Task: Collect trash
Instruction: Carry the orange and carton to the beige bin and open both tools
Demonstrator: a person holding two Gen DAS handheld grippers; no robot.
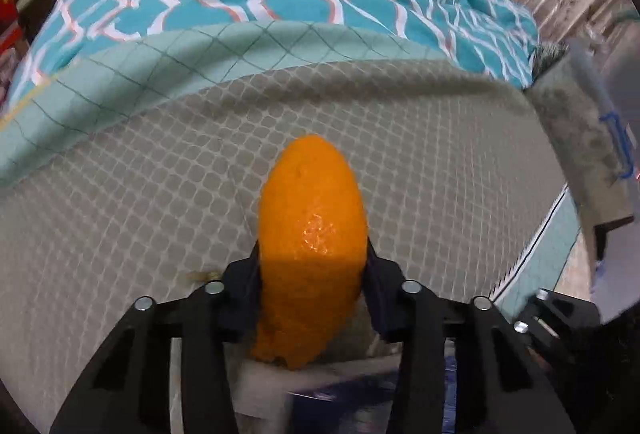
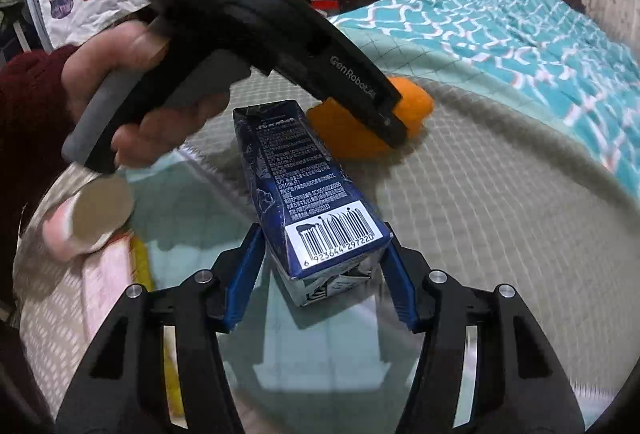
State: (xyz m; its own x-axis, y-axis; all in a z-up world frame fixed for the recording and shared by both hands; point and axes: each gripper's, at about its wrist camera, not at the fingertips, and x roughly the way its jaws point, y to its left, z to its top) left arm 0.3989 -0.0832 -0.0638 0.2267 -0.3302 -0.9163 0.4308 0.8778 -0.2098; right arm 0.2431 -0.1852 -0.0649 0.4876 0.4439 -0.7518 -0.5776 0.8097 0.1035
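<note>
Orange rind fills the left claw (image 1: 312,274): a curved piece of orange peel (image 1: 312,218) sits gripped between the 2 black fingers, its long axis running straight out along them, its tip over the grey checked mattress pad (image 1: 120,218) on the bed. From the right wrist view the peel appears to rest on or just above that pad, the person's hand (image 2: 132,98) wrapped around the handle of the left tool.

Further right, the right claw (image 2: 320,266) has its blue pads on either side of a dark blue drink carton (image 2: 304,194), at the barcode end. The pads look to be pressing on its 2 sides. The carton also lies lengthwise along the fingers, leaning away toward the peel, its lower end near a glass worktop (image 2: 320,350) beside the bed.

Each hand seems to have its own piece, the 2 lying near each other, so I judge the next step is a lift straight away from bed and glass.
</note>
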